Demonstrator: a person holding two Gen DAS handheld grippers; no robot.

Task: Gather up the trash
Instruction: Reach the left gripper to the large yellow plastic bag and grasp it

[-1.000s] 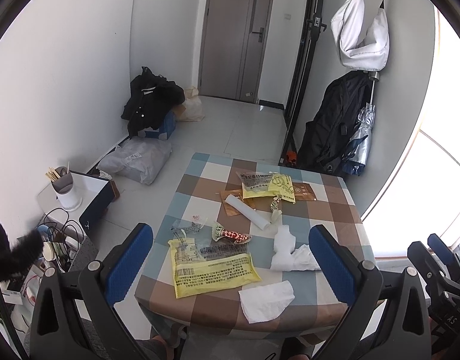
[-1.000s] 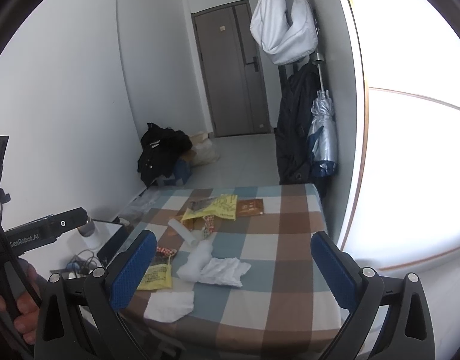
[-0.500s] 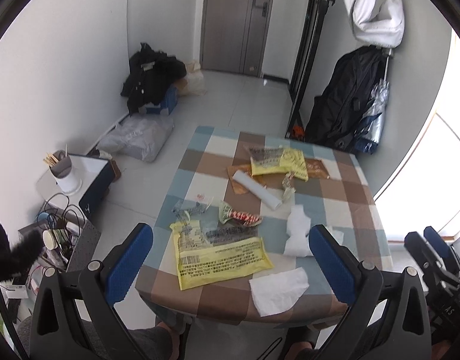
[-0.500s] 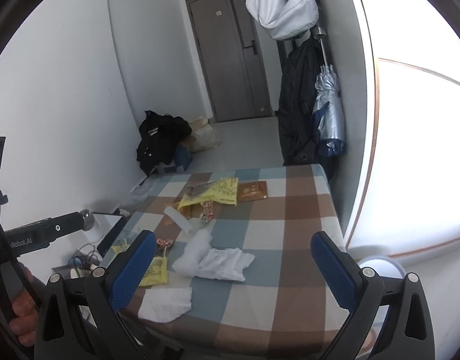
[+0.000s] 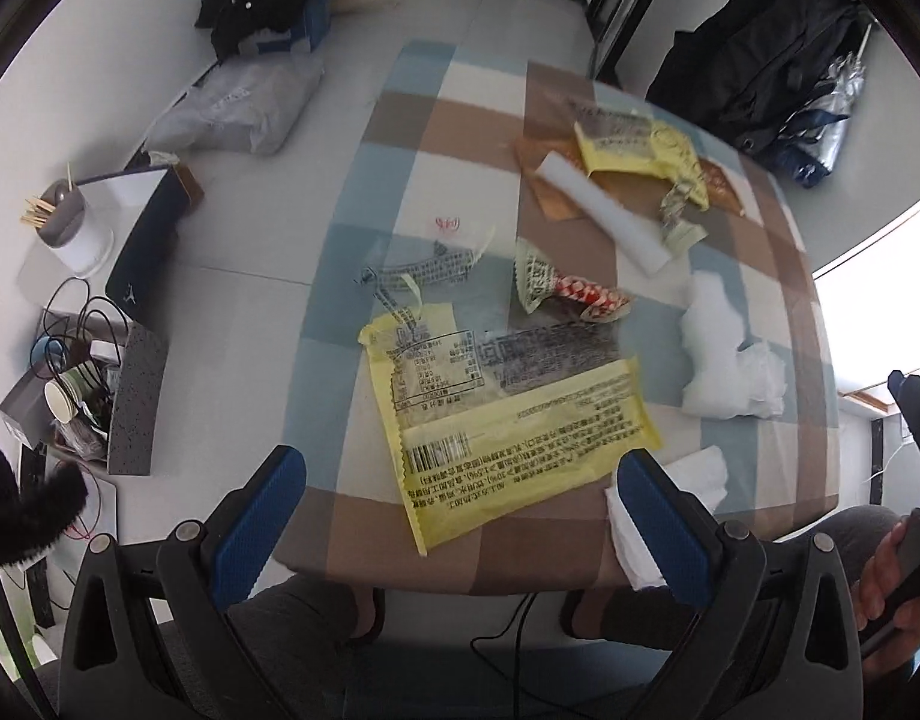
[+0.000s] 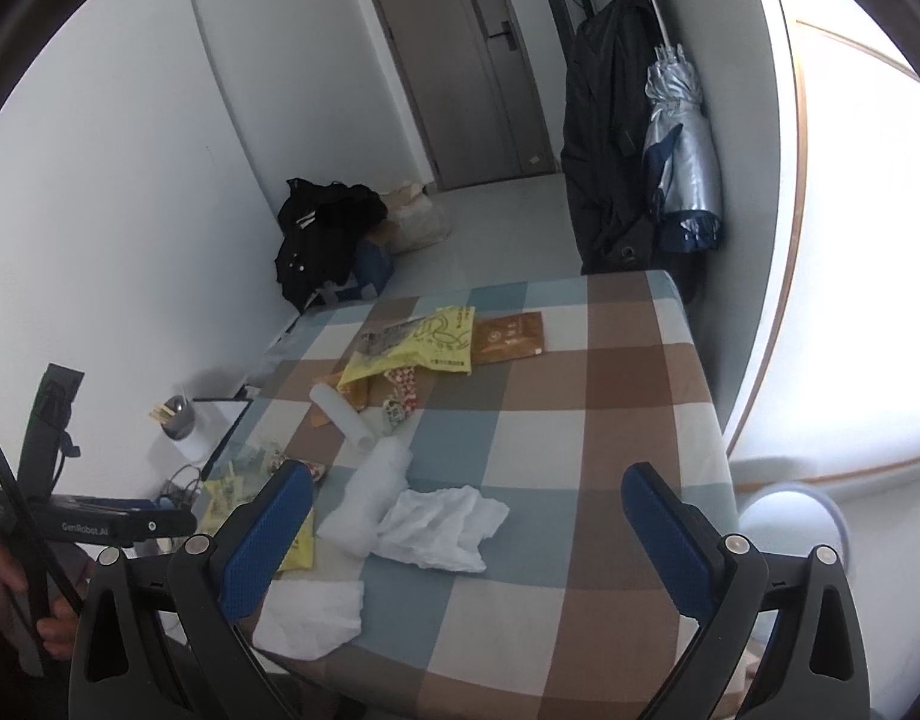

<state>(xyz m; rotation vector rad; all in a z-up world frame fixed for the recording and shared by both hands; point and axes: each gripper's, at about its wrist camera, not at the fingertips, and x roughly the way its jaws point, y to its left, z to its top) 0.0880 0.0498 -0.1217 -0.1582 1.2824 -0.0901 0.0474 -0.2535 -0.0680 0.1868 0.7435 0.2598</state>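
Over the checked table [image 5: 460, 564], nothing was collected yet.
Both grippers, left [image 5: 463, 501] and right [image 6: 467, 510], hung spread and empty above the litter: yellow wrapper [image 5: 514, 414], tissues [image 6: 441, 519], foam roll [image 5: 604, 213] and small packets all lay on the cloth.

The left wrist view looks steeply down, close over the tabletop's [image 5: 399, 120] near left edge; the right wrist view looks farther forward toward the door [image 6: 460, 60]. Both share the tabletop [image 6: 580, 420].
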